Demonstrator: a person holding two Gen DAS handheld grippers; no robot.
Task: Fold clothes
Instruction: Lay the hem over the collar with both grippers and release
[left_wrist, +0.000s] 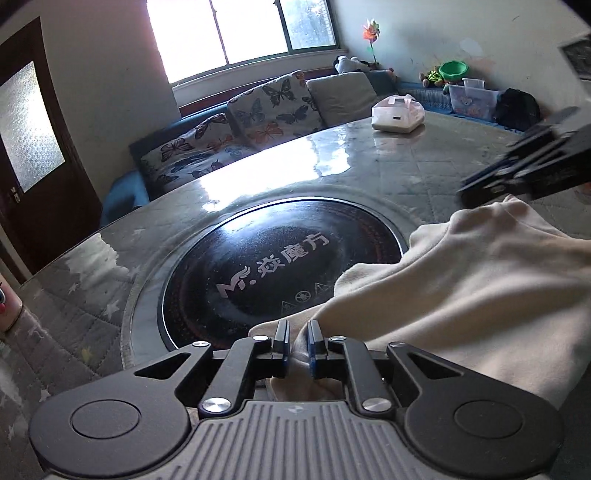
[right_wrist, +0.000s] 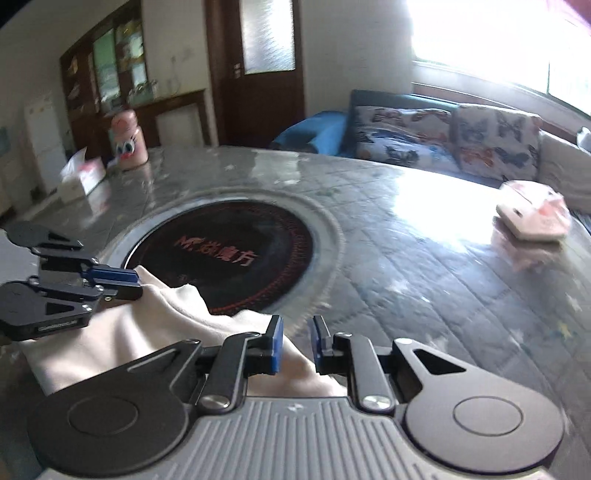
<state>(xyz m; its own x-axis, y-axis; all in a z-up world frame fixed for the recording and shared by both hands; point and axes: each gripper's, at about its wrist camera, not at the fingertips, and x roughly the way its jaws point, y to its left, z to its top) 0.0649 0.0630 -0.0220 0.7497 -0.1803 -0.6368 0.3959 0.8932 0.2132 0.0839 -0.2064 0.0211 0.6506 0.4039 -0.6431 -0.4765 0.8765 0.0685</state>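
A cream-coloured garment (left_wrist: 461, 288) is held up over the near part of the table, partly covering the black round hotplate (left_wrist: 280, 266). My left gripper (left_wrist: 297, 345) is shut on one edge of the garment. It shows at the left of the right wrist view (right_wrist: 129, 284), pinching the cloth (right_wrist: 122, 332). My right gripper (right_wrist: 295, 343) has its jaws narrowly apart with the garment's edge between them. It shows blurred at the right of the left wrist view (left_wrist: 476, 188), at the cloth's top corner.
The round table (right_wrist: 406, 251) has a glossy quilted cover. A pink folded garment in a bag (left_wrist: 397, 116) lies at the far side. A pink bottle (right_wrist: 127, 142) and a tissue box (right_wrist: 79, 179) stand at the far left. A butterfly-print sofa (left_wrist: 258, 122) lies beyond.
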